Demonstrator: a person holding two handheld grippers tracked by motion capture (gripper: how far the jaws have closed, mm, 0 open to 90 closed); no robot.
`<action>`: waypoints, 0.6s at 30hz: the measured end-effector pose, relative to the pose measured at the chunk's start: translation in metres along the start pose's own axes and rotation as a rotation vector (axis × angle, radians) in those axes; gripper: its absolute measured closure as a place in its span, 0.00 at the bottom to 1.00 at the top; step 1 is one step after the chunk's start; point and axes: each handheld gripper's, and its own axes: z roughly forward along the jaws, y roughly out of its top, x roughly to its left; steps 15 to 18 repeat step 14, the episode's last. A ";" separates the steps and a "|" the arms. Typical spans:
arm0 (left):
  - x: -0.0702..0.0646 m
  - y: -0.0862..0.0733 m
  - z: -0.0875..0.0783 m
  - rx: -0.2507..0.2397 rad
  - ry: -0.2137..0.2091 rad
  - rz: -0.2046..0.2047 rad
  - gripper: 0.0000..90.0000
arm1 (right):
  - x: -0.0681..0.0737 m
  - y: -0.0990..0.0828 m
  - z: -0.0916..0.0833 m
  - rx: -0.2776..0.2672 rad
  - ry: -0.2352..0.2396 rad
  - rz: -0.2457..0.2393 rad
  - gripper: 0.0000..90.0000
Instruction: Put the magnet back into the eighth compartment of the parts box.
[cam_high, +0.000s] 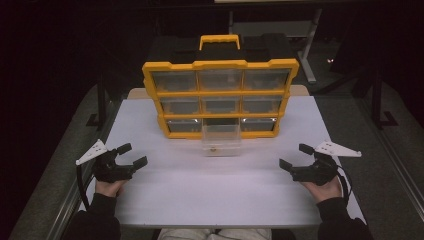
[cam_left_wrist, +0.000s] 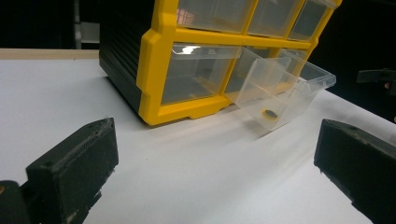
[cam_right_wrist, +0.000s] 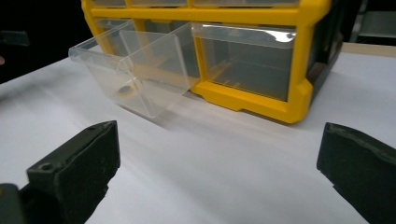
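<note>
Inspecting the white bench (cam_high: 210, 195), we find both grippers, left (cam_high: 129, 156) and right (cam_high: 296, 156), jaws spread, empty; the yellow-framed drawer cabinet (cam_high: 220, 65) has its clear bottom-middle drawer (cam_high: 221, 142) pulled out.

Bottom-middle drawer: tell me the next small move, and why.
Probably bring the right hand-held gripper forward to the clear drawer. It stands pulled out of the yellow organizer, tilted down to the table, a small dark item inside. Both hand-held grippers, left too, hang open, apart from it.
</note>
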 end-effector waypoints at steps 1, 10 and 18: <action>0.000 0.000 0.000 0.001 -0.001 0.000 0.00 | -0.002 -0.002 -0.002 -0.009 -0.002 0.004 0.00; 0.001 0.000 0.000 0.004 -0.003 -0.001 0.00 | -0.011 -0.012 -0.016 -0.051 -0.053 0.033 0.00; 0.000 0.000 0.000 0.006 -0.005 0.002 0.00 | -0.013 -0.013 -0.016 -0.048 -0.056 0.039 0.00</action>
